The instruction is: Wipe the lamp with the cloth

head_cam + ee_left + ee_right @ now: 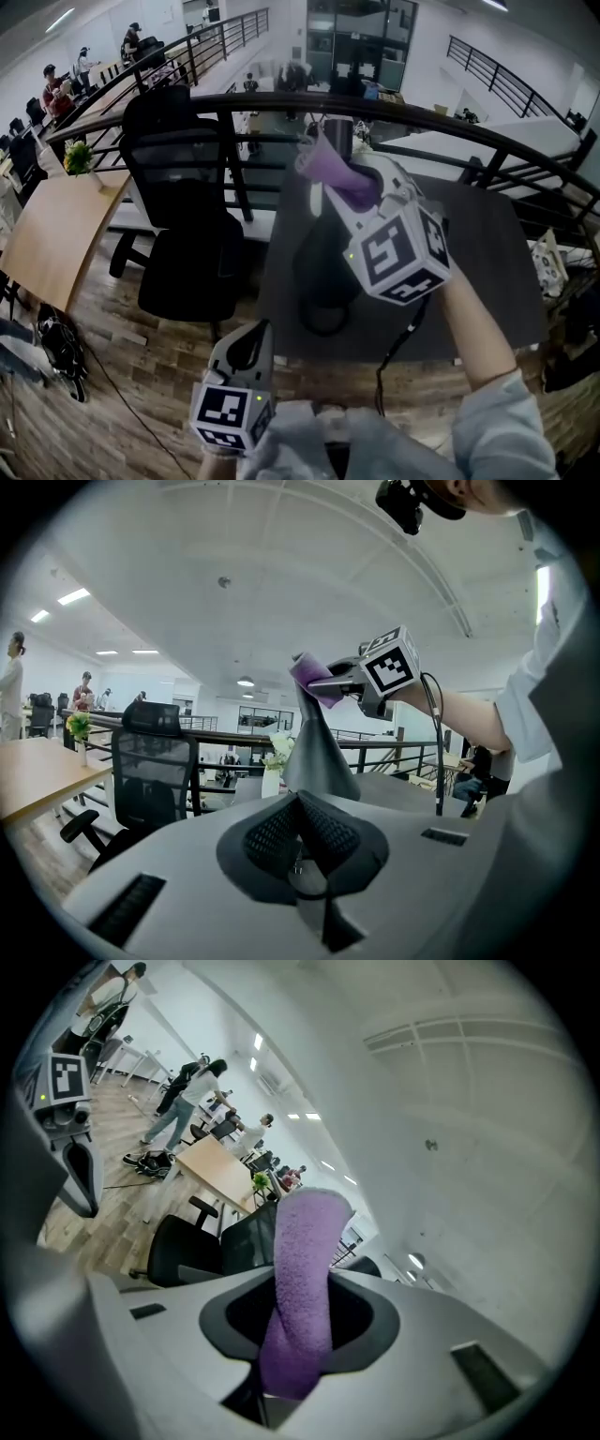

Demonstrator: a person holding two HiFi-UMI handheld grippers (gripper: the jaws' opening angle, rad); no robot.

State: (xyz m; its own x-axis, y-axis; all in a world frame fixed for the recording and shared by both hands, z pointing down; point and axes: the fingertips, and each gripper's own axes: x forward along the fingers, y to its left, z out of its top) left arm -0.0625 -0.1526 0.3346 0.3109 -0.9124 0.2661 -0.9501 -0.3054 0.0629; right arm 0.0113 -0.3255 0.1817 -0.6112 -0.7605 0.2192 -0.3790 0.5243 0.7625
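Two tools are in play. The right hand-held gripper [298,1340] pinches the purple cloth [339,178] at the top of the dark lamp [317,757] on the bench [487,272]. The left hand-held gripper [300,841] hangs low, pressed together and empty. Wiping seems under way; the next move is likely a firm stroke of the cloth down the lamp.

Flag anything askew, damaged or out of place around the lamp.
Nothing stands out. The lamp stands upright on the table, and the right claw holds the purple cloth at its top.
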